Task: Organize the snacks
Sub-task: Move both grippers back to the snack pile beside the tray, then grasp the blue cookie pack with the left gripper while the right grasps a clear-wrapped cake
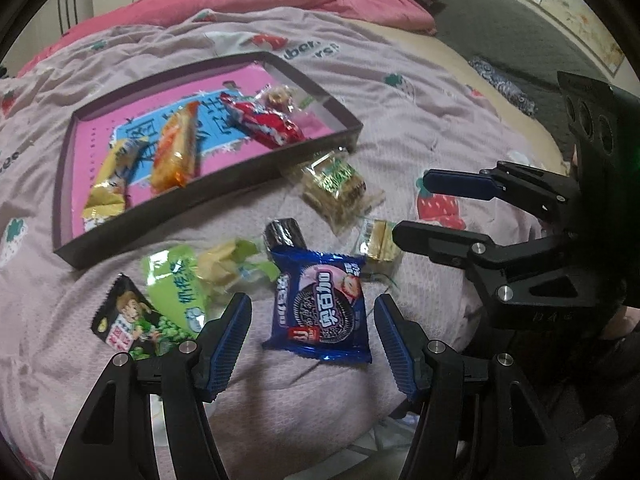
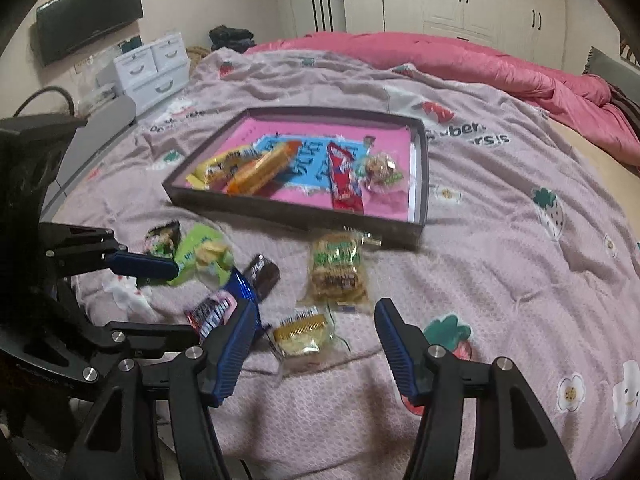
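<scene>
Both open and holding nothing: left claw (image 1: 312, 320) spread either side of the blue cookie pack (image 1: 320, 308), right claw (image 2: 316, 328) hovering over the small gold-topped packet (image 2: 302, 332). Scattered loose on the bed (image 2: 500, 240) near its front edge: green pea bag (image 1: 128, 326), lime-green packet (image 1: 180, 288), dark chocolate piece (image 1: 284, 234), clear biscuit pack (image 1: 336, 188). Already lying in the dark tray (image 1: 208, 212), toward the bed's middle: yellow packet (image 1: 112, 184), orange bar (image 1: 176, 148), red wrapper (image 1: 264, 122), clear candy bag (image 1: 280, 98).
</scene>
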`<action>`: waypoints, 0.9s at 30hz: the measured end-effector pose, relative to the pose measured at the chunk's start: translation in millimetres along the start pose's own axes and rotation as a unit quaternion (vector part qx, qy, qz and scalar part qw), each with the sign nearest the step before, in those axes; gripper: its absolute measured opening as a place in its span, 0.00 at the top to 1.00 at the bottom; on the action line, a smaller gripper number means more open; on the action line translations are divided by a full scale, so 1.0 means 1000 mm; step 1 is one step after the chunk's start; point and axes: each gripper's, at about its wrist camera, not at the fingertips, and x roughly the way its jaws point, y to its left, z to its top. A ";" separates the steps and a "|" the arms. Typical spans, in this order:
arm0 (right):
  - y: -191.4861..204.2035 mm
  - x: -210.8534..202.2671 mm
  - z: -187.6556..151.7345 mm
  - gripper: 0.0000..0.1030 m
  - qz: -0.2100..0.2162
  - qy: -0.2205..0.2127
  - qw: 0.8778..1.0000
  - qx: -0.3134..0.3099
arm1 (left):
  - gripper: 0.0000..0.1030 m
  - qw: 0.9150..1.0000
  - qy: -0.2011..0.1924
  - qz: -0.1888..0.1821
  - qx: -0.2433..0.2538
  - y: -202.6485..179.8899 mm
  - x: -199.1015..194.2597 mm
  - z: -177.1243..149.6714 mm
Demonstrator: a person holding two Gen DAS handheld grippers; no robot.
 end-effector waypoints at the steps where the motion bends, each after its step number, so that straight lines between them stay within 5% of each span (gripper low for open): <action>1: -0.001 0.002 -0.002 0.41 0.001 0.005 1.000 0.000 | 0.36 1.000 0.004 -0.001 0.001 -0.001 0.003 0.000; 15: -0.003 0.029 -0.010 0.41 0.011 0.051 0.998 -0.042 | 0.36 0.999 0.053 0.010 0.005 -0.005 0.046 -0.002; 27: 0.015 0.055 -0.005 0.41 0.001 0.075 0.992 -0.101 | 0.40 0.999 0.046 -0.011 0.006 0.005 0.046 -0.005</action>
